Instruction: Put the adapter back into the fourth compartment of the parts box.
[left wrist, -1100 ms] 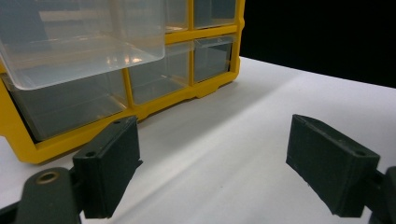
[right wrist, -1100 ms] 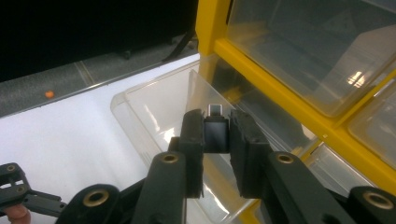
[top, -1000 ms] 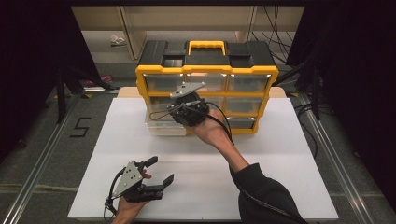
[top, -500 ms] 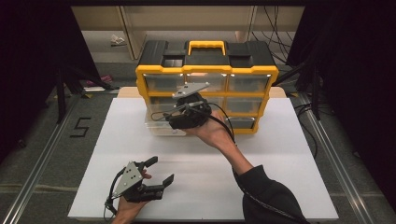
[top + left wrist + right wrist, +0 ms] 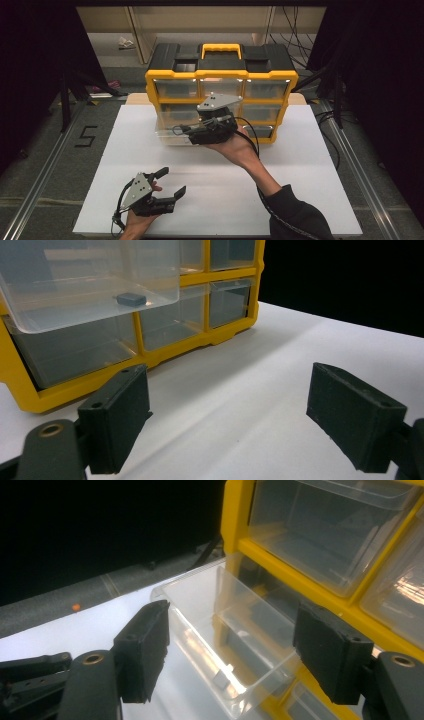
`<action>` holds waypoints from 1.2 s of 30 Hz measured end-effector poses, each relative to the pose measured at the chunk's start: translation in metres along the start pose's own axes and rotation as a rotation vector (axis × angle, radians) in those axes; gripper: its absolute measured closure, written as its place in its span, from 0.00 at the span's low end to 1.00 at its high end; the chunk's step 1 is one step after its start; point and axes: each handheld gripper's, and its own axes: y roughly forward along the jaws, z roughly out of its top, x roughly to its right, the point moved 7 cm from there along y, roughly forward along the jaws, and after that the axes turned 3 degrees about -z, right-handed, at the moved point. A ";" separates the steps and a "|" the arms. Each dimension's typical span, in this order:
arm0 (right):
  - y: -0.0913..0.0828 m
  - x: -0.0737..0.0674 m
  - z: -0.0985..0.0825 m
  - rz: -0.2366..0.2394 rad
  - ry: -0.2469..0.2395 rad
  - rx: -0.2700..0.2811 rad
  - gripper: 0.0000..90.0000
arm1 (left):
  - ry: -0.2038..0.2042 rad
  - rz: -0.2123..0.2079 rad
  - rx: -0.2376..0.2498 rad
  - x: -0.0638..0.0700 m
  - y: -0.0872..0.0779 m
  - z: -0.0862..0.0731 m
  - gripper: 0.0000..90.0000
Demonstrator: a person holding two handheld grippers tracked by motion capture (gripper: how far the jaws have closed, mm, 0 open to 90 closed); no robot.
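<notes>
A yellow and black organizer (image 5: 220,75) with clear drawers stands at the back of the white board. One clear drawer (image 5: 170,131) on its left side is pulled out, and a small dark grey block (image 5: 131,299) lies in it. My right gripper (image 5: 186,134) hovers at this drawer, pointing left. Its jaws have just been opening and now stand open around the drawer's corner (image 5: 225,625) without pressing on it. My left gripper (image 5: 172,181) rests low near the board's front left, open, with nothing between its fingers (image 5: 117,420).
The white board (image 5: 310,200) lies on a grey floor with metal rails (image 5: 45,165) at both sides. Cables (image 5: 300,30) trail behind the organizer. A floor mark "5" (image 5: 86,136) is at the left.
The right gripper's jaws have gone from shut to open and the hand has drawn back slightly toward the near side. The drawer stays pulled out. The left gripper has not moved.
</notes>
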 end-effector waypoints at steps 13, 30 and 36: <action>-0.014 -0.002 -0.010 0.001 0.016 0.057 0.34 | -0.002 -0.004 0.000 0.000 0.000 0.000 0.19; -0.028 0.001 -0.022 -0.013 0.022 0.083 0.32 | -0.001 -0.006 0.001 0.001 0.000 0.001 0.18; -0.032 0.004 -0.025 -0.017 0.030 0.096 0.32 | -0.002 -0.007 0.001 0.001 0.000 0.001 0.18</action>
